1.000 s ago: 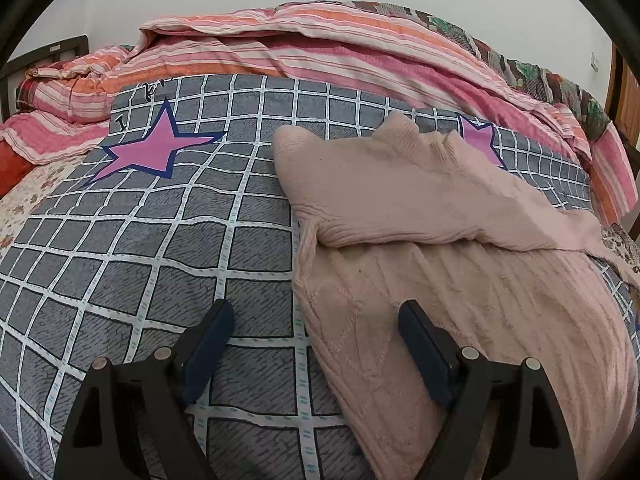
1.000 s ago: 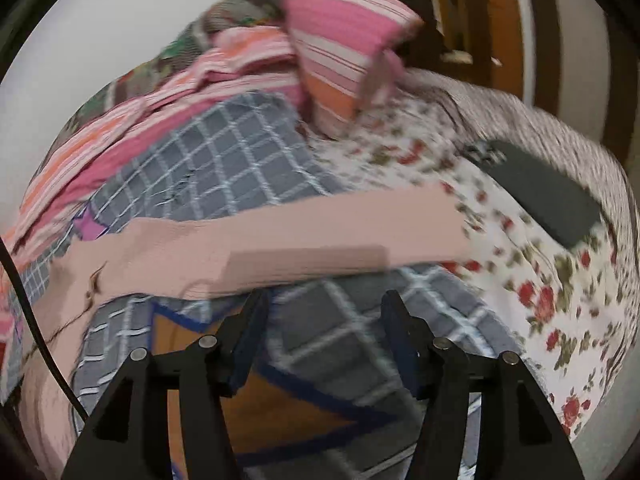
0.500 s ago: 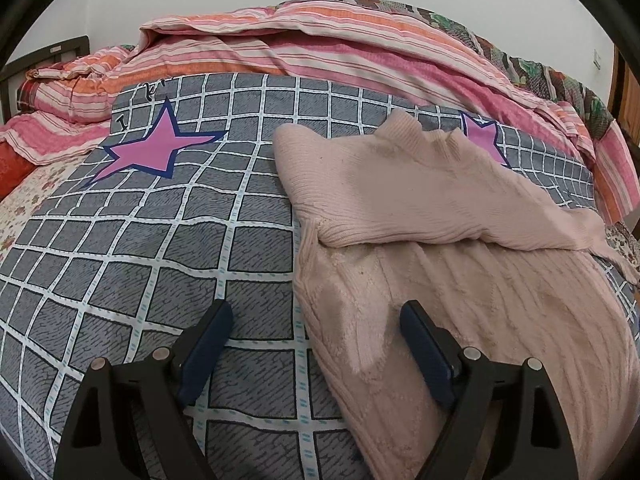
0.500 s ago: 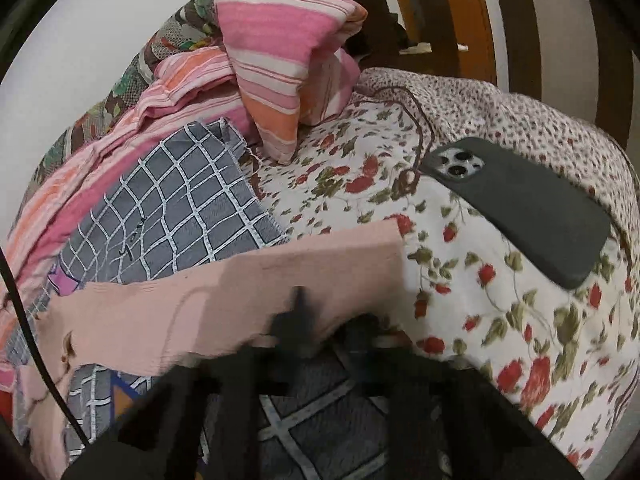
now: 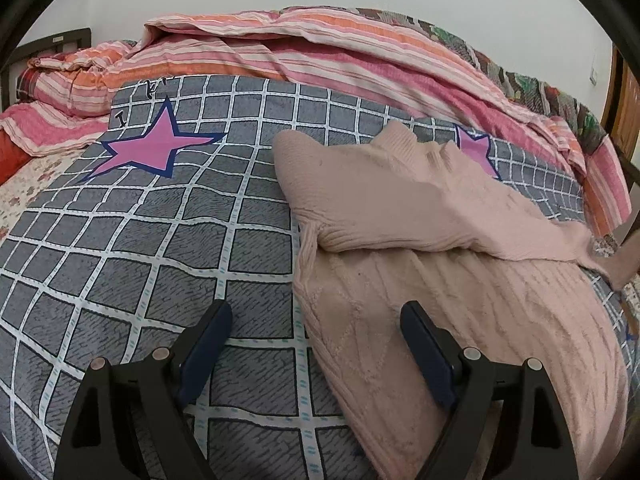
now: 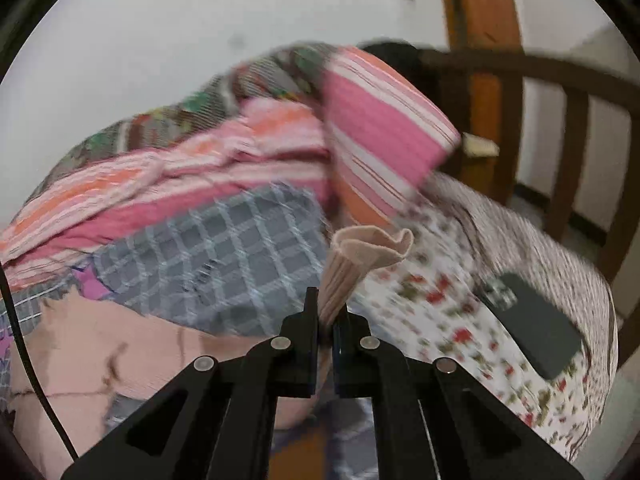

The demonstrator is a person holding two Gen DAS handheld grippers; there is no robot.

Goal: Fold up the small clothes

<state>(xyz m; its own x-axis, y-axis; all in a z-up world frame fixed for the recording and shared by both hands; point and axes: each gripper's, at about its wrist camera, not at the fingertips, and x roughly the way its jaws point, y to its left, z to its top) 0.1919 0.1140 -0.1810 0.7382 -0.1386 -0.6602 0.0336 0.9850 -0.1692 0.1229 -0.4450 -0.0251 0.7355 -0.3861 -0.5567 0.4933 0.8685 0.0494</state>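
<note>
A pale pink knit sweater point(image 5: 460, 296) lies on a grey checked blanket point(image 5: 140, 240), with one sleeve folded across its chest. My left gripper point(image 5: 316, 320) is open just above the sweater's left edge and holds nothing. My right gripper point(image 6: 326, 312) is shut on the cuff of the other sleeve point(image 6: 360, 256) and holds it lifted above the bed. The cuff sticks up between the fingers. The sweater's body point(image 6: 120, 344) shows at lower left in the right wrist view.
A heap of pink and orange striped bedding point(image 5: 320, 52) runs along the far side. A dark phone point(image 6: 536, 324) lies on the floral sheet point(image 6: 440, 312) at right. A wooden bed frame point(image 6: 500, 80) stands behind it.
My right gripper closed on the sleeve cuff and lifted it off the bed. My left gripper stayed open and barely moved.
</note>
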